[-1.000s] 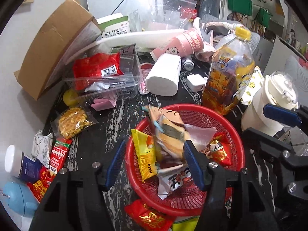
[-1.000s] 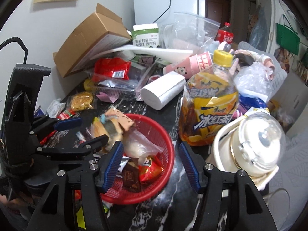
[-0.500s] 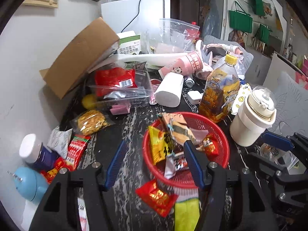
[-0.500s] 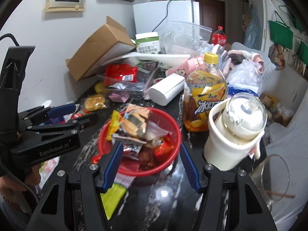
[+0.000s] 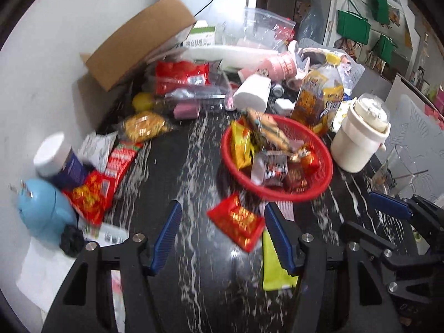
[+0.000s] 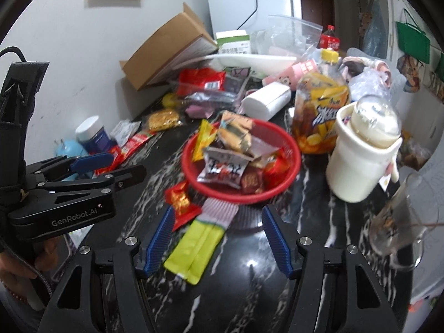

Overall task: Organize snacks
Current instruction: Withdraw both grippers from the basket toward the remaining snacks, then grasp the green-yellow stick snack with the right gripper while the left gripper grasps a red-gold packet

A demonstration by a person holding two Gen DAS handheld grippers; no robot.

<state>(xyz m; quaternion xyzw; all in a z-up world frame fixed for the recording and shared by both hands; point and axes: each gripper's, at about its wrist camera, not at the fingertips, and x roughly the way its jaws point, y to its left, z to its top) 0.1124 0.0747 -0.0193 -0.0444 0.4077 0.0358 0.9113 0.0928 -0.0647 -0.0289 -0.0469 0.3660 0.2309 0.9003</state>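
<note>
Left wrist view: the left claw [image 5: 222, 236] hangs over the dark marbled surface [image 5: 194, 172] with its blue pads parted and nothing clamped between them. A red snack packet [image 5: 236, 222] lies on the surface in the gap, just in front of the fingers, and a yellow-green packet [image 5: 274, 272] lies beside the claw's right-hand pad. Beyond them sits the red basket [image 5: 319, 188], heaped with snack packets. A tea bottle [image 5: 316, 100] and a white lidded jug [image 5: 358, 138] stand behind and to the right of the basket. To the left, near the wall, loose red packets [image 5: 94, 194], a white-capped jar [image 5: 58, 158] and a pale blue object [image 5: 38, 211] crowd together. At the lower right edge the other claw's blue pad shows.

Right wrist view: the right claw [image 6: 217, 238] is also spread, gripping nothing; its jaws have just been opening a little further. The yellow-green packet [image 6: 194, 247] lies on the surface between the pads, apart from both, with a striped wrapper [image 6: 219, 211] at its far end under the basket's [image 6: 288, 177] near rim. The red packet [image 6: 180, 202] lies just left of that. The jug [image 6: 360, 152] stands right of the basket, the bottle [image 6: 319, 111] behind it, and a clear glass [image 6: 399, 222] is at the right edge. At the left, a hand [image 6: 16, 263] holds the left claw's black body, its pads parted.
</note>
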